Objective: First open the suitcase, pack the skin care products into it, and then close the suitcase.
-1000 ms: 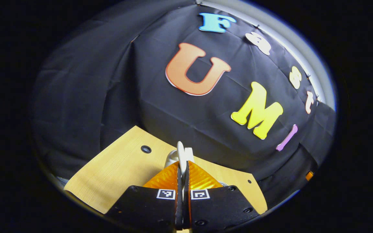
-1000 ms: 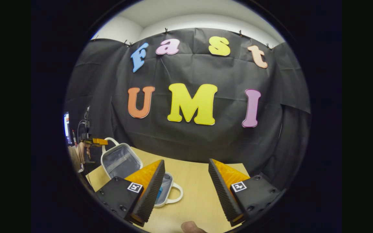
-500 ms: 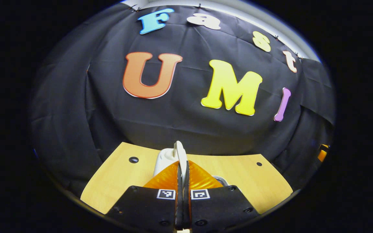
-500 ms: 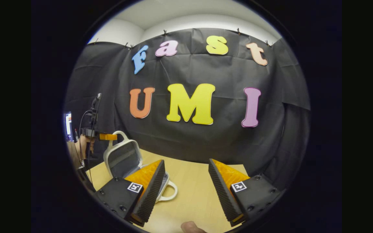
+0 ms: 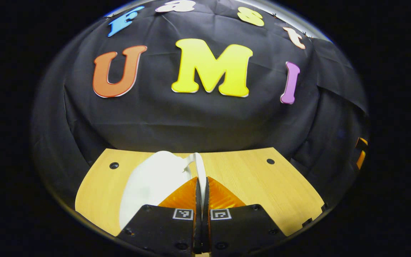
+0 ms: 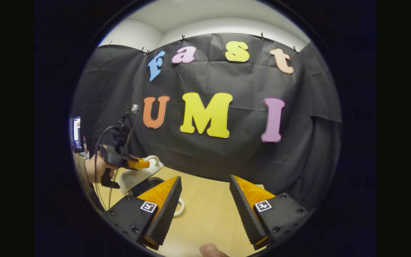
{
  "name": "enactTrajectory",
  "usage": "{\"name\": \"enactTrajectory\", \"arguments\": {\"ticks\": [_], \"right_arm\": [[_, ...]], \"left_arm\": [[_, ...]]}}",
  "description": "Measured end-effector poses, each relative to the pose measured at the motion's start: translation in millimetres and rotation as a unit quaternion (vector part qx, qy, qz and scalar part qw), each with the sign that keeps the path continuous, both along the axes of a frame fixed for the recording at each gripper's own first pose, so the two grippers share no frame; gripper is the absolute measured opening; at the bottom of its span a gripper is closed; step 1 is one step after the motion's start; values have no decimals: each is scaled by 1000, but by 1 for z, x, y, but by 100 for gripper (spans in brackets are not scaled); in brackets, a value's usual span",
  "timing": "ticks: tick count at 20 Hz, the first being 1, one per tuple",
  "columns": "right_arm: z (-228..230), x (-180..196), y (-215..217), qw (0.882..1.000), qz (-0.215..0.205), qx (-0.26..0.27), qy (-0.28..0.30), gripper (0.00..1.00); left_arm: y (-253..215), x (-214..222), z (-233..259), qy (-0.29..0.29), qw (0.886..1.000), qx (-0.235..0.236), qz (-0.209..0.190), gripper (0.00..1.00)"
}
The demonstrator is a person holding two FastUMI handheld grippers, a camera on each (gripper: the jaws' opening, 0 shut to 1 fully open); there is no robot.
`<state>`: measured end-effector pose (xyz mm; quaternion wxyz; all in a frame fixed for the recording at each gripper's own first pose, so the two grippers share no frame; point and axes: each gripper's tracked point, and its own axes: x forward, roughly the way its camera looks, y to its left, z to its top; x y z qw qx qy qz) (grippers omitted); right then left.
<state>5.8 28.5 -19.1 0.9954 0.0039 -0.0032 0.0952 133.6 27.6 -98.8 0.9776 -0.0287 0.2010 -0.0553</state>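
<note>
A small white suitcase stands on the wooden table (image 5: pixel 255 178). In the left gripper view its white lid (image 5: pixel 152 182) slants down to the left, and my left gripper (image 5: pixel 201 178) is shut on the lid's thin white handle (image 5: pixel 199 166). In the right gripper view that same left gripper (image 6: pixel 139 164), held by a hand (image 6: pixel 96 169), holds the lid (image 6: pixel 137 175) lowered over the lower half, whose looped handle (image 6: pixel 180 208) lies on the table (image 6: pixel 205 214). A narrow dark gap still shows under the lid. My right gripper (image 6: pixel 205 185) hovers open to the right of the suitcase, holding nothing.
The black cloth wall rises just behind the table's far edge. A screen (image 6: pixel 76 130) glows at the far left beyond the hand. A fingertip (image 6: pixel 211 251) shows at the bottom edge. Small holes (image 5: pixel 113 165) dot the tabletop's corners.
My left gripper has swung the lid down by its handle from upright to nearly flat over the lower half. The lining and contents are now hidden. The right gripper stayed put, open.
</note>
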Motion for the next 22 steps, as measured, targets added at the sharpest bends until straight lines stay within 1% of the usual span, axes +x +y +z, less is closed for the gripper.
{"name": "enactTrajectory", "arguments": {"ticks": [2, 4, 7, 9, 12, 13, 14, 15, 18, 19, 20, 21, 22], "right_arm": [[-4, 1, -18, 1000, -8, -4, 1, 81], [-13, 2, -30, 1000, -11, 4, 14, 81], [-31, 3, -49, 999, -19, 5, 38, 81], [-38, 3, -62, 999, -24, 6, 43, 81], [-52, 7, -79, 997, -41, 14, 60, 80], [-56, 8, -82, 997, -43, 20, 67, 81], [-60, 8, -85, 996, -48, 23, 73, 81], [-61, 9, -87, 996, -51, 23, 76, 81], [-65, 11, -85, 995, -55, 27, 81, 81], [-64, 11, -82, 995, -54, 29, 82, 80], [-64, 12, -80, 995, -56, 31, 83, 80], [-62, 13, -77, 994, -56, 31, 83, 80], [-62, 14, -73, 994, -57, 31, 83, 80]], "left_arm": [[-25, 9, -25, 20, 1000, -5, -1, 4], [-41, 17, -50, 38, 999, -10, 3, 4], [-65, 23, -81, 66, 998, 7, -3, 4], [-79, 24, -104, 85, 995, 39, -14, 4], [-89, 21, -130, 111, 991, 66, -23, 4], [-89, 21, -136, 116, 990, 72, -23, 4], [-88, 22, -141, 120, 990, 73, -22, 11], [-89, 21, -145, 124, 989, 71, -23, 4], [-91, 15, -158, 135, 988, 68, -21, 5], [-98, 15, -162, 136, 988, 58, -31, 6], [-103, 12, -162, 143, 988, 48, -38, 19], [-105, 15, -160, 144, 988, 41, -38, 28], [-104, 12, -156, 141, 989, 37, -33, 45]]}}
